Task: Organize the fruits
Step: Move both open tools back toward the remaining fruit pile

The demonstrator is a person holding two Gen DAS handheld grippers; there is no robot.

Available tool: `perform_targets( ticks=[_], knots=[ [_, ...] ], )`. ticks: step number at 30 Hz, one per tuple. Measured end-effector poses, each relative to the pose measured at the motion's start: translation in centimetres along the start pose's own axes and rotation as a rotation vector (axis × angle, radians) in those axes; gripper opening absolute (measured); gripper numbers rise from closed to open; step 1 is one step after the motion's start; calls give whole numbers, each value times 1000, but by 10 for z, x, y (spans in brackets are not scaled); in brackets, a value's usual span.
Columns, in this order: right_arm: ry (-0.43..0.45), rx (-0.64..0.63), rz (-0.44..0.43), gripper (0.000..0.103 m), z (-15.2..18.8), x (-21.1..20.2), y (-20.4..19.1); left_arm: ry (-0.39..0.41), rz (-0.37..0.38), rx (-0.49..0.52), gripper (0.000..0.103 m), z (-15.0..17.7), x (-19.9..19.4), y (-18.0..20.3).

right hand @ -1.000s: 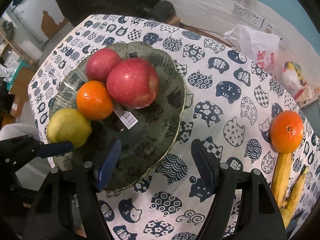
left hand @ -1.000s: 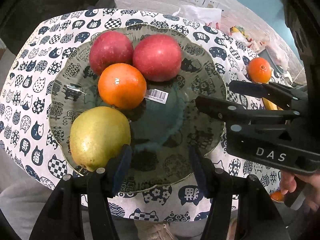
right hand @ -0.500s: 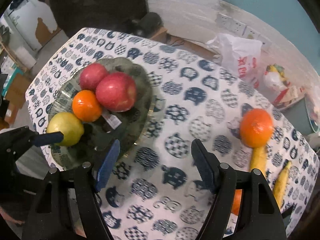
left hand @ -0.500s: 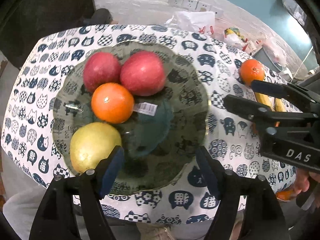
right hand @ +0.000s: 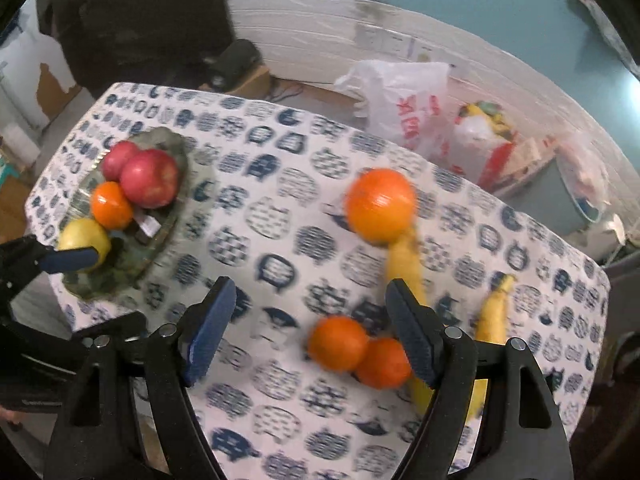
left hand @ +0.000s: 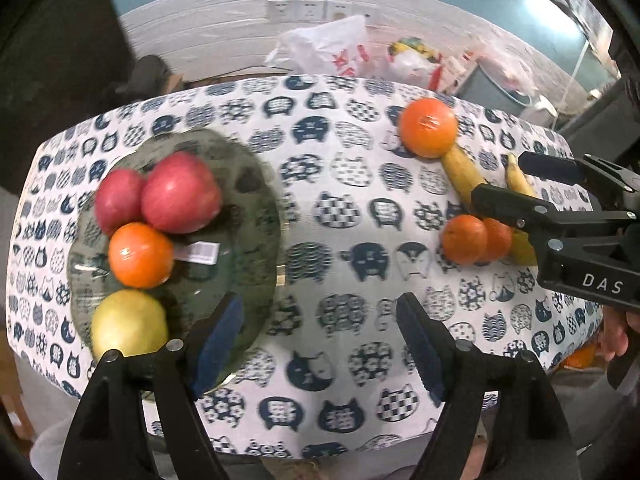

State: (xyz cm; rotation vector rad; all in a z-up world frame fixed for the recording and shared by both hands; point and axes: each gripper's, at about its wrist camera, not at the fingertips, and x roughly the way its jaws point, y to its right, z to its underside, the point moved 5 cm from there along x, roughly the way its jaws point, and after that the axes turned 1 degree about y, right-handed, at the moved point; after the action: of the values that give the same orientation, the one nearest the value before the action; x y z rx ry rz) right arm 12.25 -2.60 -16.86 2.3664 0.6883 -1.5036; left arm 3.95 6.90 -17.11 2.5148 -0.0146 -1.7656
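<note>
Place: a lived-in home room is being shown
Table: a cat-print tablecloth [left hand: 340,216] is being used; fruit is being kept on it
Wall: sockets [left hand: 308,10] are being seen; shopping bags [right hand: 404,108] are being stored below

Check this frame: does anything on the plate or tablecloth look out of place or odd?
One oddity: a white barcode sticker lies on the green glass plate beside the orange, among the fruit. Nothing looks spilled or damaged.
</note>
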Motion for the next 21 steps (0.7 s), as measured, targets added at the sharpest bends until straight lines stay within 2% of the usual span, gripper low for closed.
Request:
perform_targets(
  ticks=[12, 21],
  knots=[
    [-42, 66, 32, 78, 44, -7, 66, -40, 26, 138, 80, -15, 20, 74],
    [-101, 78, 54, 78, 73, 4, 98, -85, 35, 182, 80, -18, 39, 104]
  ],
)
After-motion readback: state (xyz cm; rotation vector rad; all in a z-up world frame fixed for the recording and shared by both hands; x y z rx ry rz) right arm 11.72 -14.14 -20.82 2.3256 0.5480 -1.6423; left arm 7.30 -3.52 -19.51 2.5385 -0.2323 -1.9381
